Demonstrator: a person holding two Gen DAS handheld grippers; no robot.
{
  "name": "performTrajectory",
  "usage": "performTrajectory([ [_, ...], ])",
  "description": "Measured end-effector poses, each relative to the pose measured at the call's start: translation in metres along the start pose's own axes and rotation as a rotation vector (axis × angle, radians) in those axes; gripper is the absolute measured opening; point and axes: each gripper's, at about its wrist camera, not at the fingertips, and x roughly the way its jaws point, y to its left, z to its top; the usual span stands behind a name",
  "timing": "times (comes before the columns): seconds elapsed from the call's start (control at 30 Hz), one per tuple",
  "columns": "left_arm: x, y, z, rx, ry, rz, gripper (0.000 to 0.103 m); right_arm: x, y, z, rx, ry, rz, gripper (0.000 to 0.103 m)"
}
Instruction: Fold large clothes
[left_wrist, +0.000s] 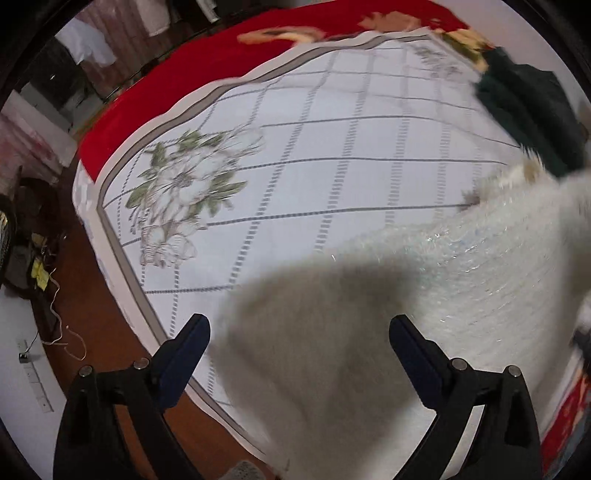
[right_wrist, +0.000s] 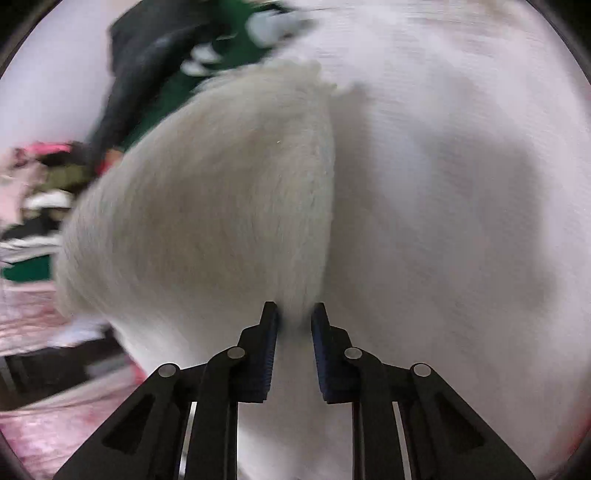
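Note:
A white fluffy garment (left_wrist: 424, 295) lies on the bed at the right and front of the left wrist view, its near part in shadow. My left gripper (left_wrist: 299, 326) is open, its fingers spread either side of the garment's near edge, holding nothing. In the right wrist view the same white fluffy garment (right_wrist: 221, 206) fills most of the frame, blurred. My right gripper (right_wrist: 294, 314) is shut on a fold of it, the fabric pinched between the blue pads.
The bed carries a white checked sheet with a flower print (left_wrist: 295, 155) over a red blanket (left_wrist: 177, 74). A dark green garment (left_wrist: 528, 103) lies at the far right; it also shows in the right wrist view (right_wrist: 192, 59). Brown floor and cables (left_wrist: 55, 314) lie left.

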Motion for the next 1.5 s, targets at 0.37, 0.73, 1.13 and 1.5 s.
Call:
performTrajectory([
  [0.37, -0.015, -0.054, -0.011, 0.021, -0.002, -0.019, 0.1, -0.07, -0.003, -0.014, -0.144, 0.103, 0.084, 0.021],
  [0.73, -0.014, -0.051, -0.023, -0.011, -0.019, -0.006, 0.1, 0.074, 0.162, 0.079, -0.407, 0.064, -0.093, 0.021],
  [1.13, -0.006, -0.036, -0.054, -0.111, 0.022, -0.035, 0.1, -0.096, 0.019, 0.086, -0.232, -0.059, 0.005, 0.098],
  [1.5, -0.024, -0.017, -0.063, -0.237, -0.023, 0.081, 0.1, -0.03, -0.067, 0.076, 0.062, -0.015, 0.282, 0.017],
])
